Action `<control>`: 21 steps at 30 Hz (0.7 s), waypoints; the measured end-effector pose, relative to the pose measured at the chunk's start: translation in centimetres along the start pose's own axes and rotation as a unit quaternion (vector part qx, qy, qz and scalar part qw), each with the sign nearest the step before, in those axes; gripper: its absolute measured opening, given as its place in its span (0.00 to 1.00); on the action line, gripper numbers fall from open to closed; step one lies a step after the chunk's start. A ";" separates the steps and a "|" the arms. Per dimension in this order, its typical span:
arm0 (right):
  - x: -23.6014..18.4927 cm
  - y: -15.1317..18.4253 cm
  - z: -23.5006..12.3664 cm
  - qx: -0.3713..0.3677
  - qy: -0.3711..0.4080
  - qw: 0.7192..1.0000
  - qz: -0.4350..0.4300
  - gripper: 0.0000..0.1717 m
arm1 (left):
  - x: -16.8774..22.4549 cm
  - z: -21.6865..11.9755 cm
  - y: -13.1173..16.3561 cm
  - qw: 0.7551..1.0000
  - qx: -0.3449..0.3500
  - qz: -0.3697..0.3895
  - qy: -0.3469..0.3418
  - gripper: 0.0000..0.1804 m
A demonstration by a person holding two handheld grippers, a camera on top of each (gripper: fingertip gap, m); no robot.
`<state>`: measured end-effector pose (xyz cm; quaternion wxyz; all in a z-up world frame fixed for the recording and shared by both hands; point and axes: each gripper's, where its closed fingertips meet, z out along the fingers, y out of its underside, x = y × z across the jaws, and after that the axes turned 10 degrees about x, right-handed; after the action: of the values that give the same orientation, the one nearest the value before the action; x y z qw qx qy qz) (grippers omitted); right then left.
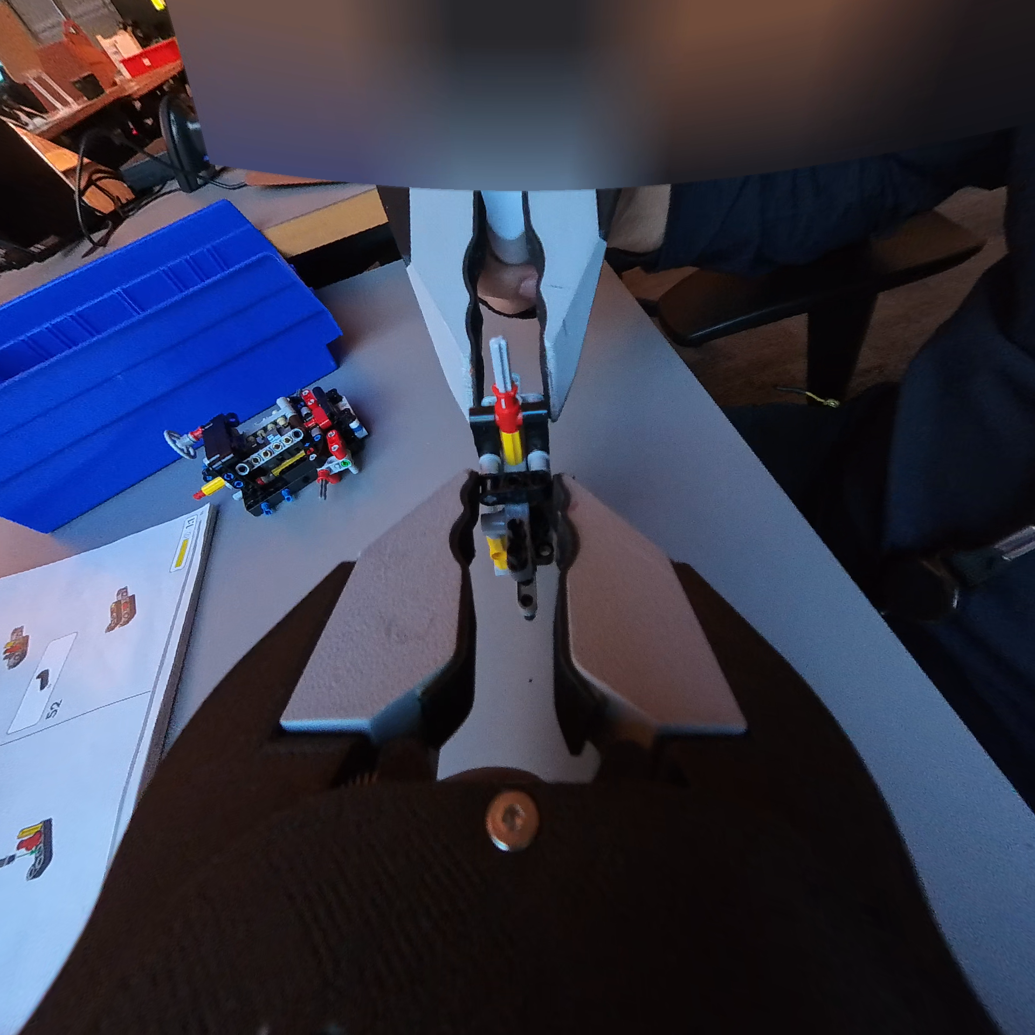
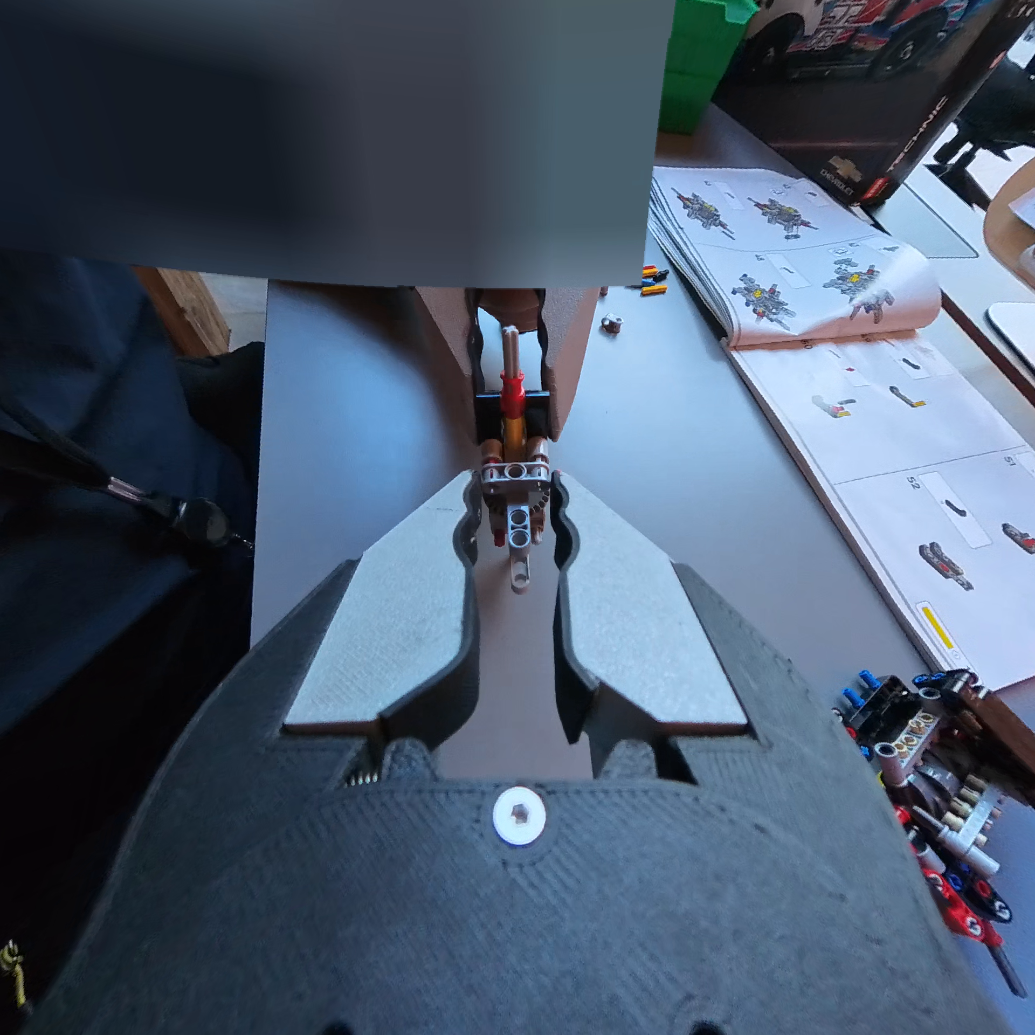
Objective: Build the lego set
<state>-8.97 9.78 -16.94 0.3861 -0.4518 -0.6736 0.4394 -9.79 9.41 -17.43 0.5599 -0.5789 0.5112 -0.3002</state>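
Where the left view shows a blue bin [image 1: 157,347], right view a boxed set [image 2: 862,84]

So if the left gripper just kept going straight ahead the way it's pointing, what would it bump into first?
Probably the right gripper, facing it tip to tip. Both clamp the same small brick assembly, so the left gripper would push it into those opposite fingers.

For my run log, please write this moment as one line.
left gripper: jaws shut on brick sub-assembly | right gripper: jaws shut on its other end | held above grey table | larger brick build beside blue bin
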 end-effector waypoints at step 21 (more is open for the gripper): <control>-0.3 -0.2 0.0 0.005 -0.016 1.000 0.022 0.12 | 0.4 0.1 -0.1 1.000 -0.006 -0.027 0.009 0.12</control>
<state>-8.95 9.47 -16.77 0.3673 -0.4577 -0.6675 0.4583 -9.59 9.06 -17.48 0.5435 -0.5933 0.5020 -0.3172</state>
